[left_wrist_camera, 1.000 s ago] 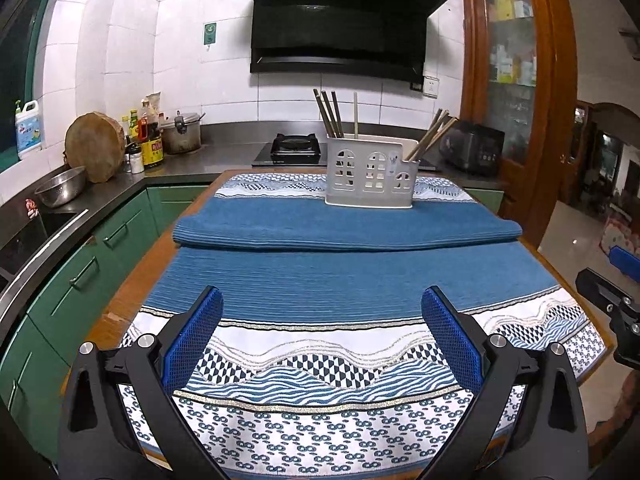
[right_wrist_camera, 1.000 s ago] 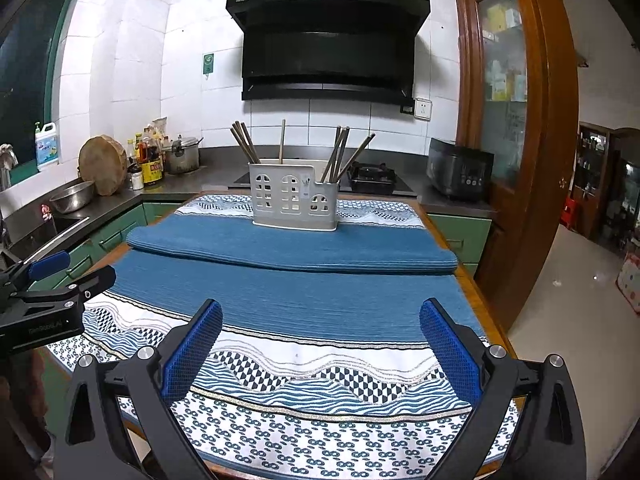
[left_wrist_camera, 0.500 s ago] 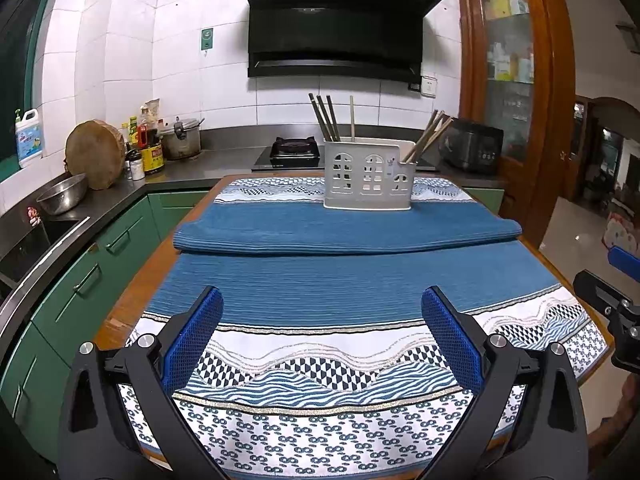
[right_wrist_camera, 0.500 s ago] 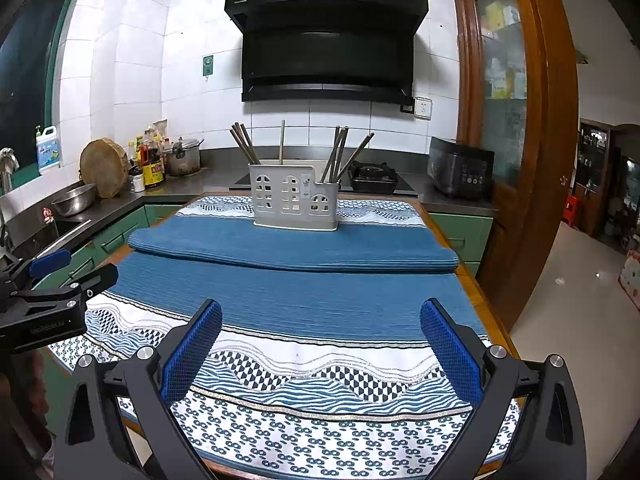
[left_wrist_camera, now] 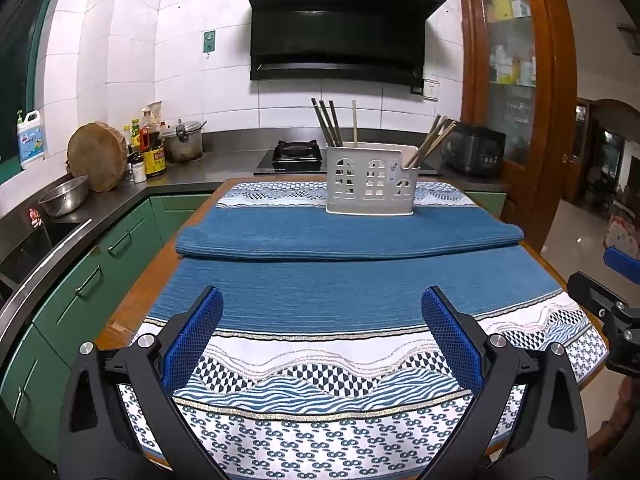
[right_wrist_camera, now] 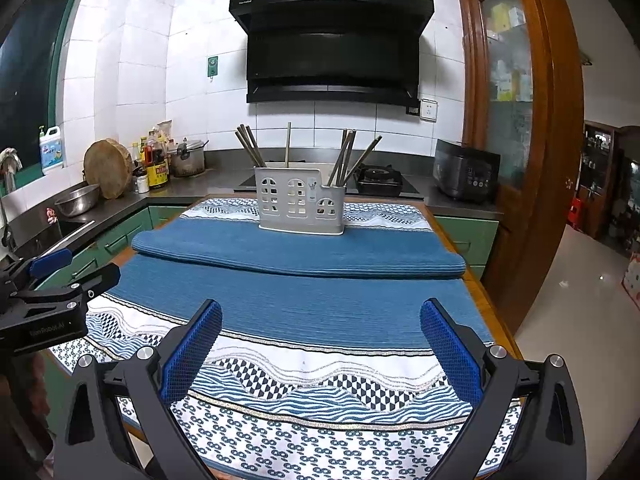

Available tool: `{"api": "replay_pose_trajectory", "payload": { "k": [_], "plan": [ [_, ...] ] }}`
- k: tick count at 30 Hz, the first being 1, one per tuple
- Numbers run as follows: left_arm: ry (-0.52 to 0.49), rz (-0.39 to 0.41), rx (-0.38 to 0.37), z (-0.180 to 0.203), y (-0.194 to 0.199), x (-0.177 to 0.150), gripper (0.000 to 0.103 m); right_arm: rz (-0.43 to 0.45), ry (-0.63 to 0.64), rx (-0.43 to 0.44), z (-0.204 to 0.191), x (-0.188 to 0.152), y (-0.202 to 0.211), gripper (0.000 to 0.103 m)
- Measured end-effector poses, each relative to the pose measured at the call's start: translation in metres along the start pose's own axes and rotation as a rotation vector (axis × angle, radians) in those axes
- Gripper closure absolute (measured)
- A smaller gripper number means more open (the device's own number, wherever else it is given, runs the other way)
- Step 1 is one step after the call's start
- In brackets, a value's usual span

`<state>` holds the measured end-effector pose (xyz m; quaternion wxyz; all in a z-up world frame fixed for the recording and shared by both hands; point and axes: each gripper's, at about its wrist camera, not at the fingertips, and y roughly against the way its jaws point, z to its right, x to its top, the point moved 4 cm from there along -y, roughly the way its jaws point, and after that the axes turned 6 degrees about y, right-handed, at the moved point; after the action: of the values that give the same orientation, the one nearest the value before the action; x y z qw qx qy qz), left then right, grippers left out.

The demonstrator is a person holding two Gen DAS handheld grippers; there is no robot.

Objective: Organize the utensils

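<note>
White holder (left_wrist_camera: 370,184) at tabletop's (left_wrist_camera: 120,312) far edge holds all chopsticks (left_wrist_camera: 328,122); scene unchanged over last second. Left hand-held gripper (left_wrist_camera: 322,338) and right hand-held gripper (right_wrist_camera: 320,350) both spread, empty.

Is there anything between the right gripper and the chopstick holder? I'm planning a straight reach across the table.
No object stands in the way. Between the open right gripper and the chopstick holder lies only the tablecloth, with a folded ridge across it just before the holder. The open left gripper hovers off to the side.
</note>
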<state>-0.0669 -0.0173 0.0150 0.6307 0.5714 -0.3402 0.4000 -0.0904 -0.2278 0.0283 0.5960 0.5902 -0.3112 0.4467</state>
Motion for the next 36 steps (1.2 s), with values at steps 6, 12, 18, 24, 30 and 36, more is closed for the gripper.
{"api": "replay_pose_trajectory", "payload": {
  "k": [6,12,18,24,30,36],
  "plan": [
    [-0.005,0.002,-0.014,0.007,-0.003,0.000,0.005,0.004,-0.005,-0.001,0.001,-0.001,-0.001,0.007],
    [-0.011,0.001,-0.014,0.011,-0.005,0.000,0.005,0.001,-0.008,0.001,0.004,0.000,-0.005,0.007],
    [-0.011,0.001,-0.013,0.012,-0.008,0.002,0.005,-0.001,-0.008,0.005,0.003,0.001,-0.007,0.007],
    [-0.009,-0.005,-0.010,0.010,-0.010,0.004,0.005,-0.003,-0.002,0.015,-0.001,0.003,-0.012,0.007],
    [0.009,0.001,-0.013,0.007,-0.014,0.007,0.005,-0.013,0.004,0.022,-0.003,0.005,-0.019,0.007],
    [0.008,0.001,-0.010,0.010,-0.022,0.010,0.005,-0.024,-0.002,0.017,0.001,0.006,-0.028,0.007]
  ]
}}
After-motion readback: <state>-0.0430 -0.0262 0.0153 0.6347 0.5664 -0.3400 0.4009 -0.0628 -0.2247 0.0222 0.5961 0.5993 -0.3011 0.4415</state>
